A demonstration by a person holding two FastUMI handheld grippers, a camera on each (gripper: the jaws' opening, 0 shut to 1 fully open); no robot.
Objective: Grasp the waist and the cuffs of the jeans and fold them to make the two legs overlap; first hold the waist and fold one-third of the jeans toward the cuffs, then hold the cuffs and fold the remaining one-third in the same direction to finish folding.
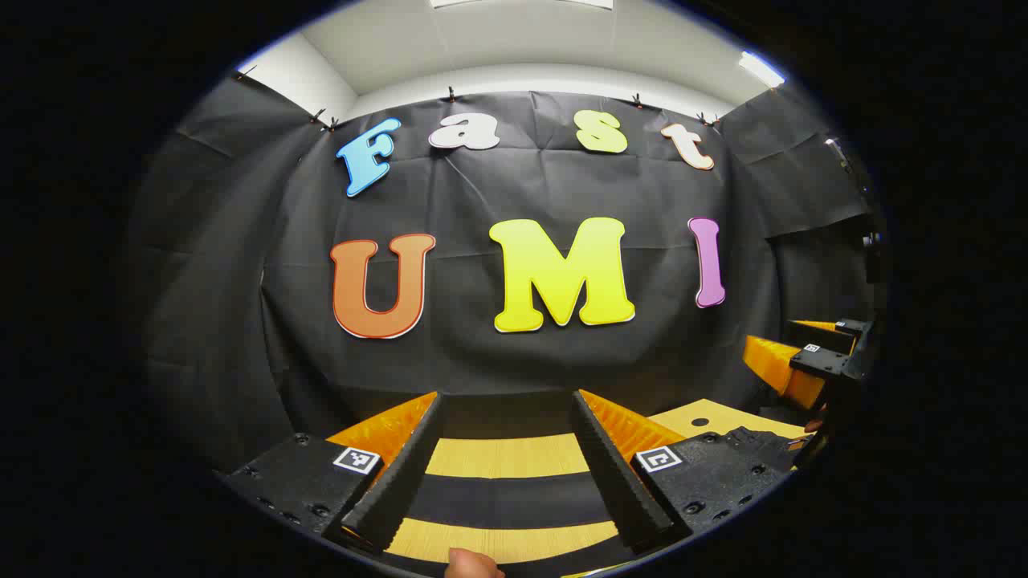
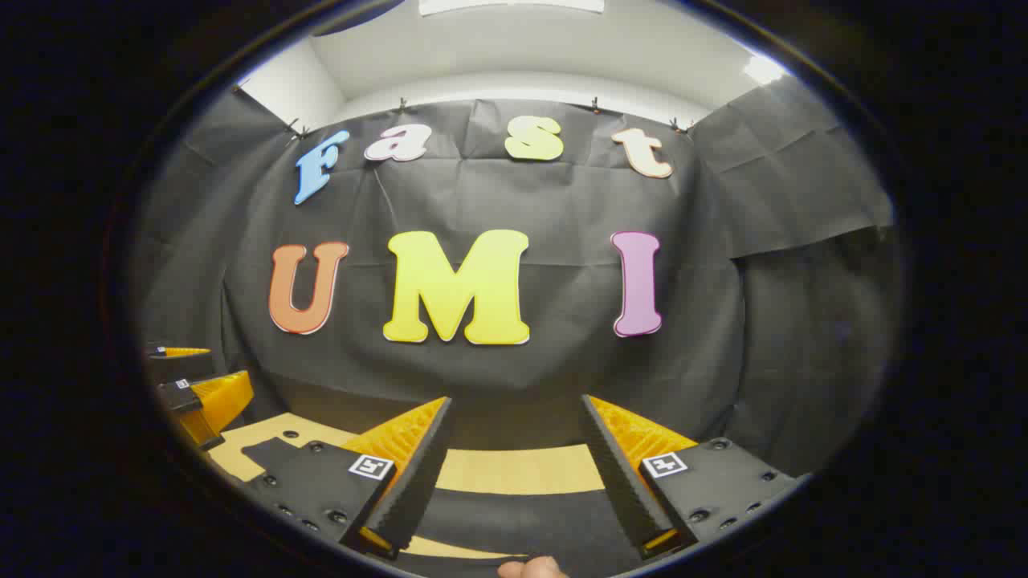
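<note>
Behind everything, filling the upper and middle frame of both views, hangs the black cloth wall (image 1: 514,353) of the booth, with a pale ceiling (image 1: 514,40) above it. Along the bottom of each frame runs the light wooden worktop (image 1: 506,456), and across it lie dark bands of fabric that are probably the jeans (image 1: 510,499), though so little shows that I cannot be sure; in the right gripper view the same dark cloth (image 2: 522,526) sits between the fingers at lower centre.

At lower centre of the left gripper view, the left hand-held gripper (image 1: 514,474) stands wide apart with nothing between its fingers. At the right edge of that frame the right hand-held gripper (image 1: 803,365) shows farther off. At lower centre of its own view it (image 2: 514,482) is likewise spread wide and holding nothing. A fingertip (image 1: 472,564) peeks in at the bottom edge.
</note>
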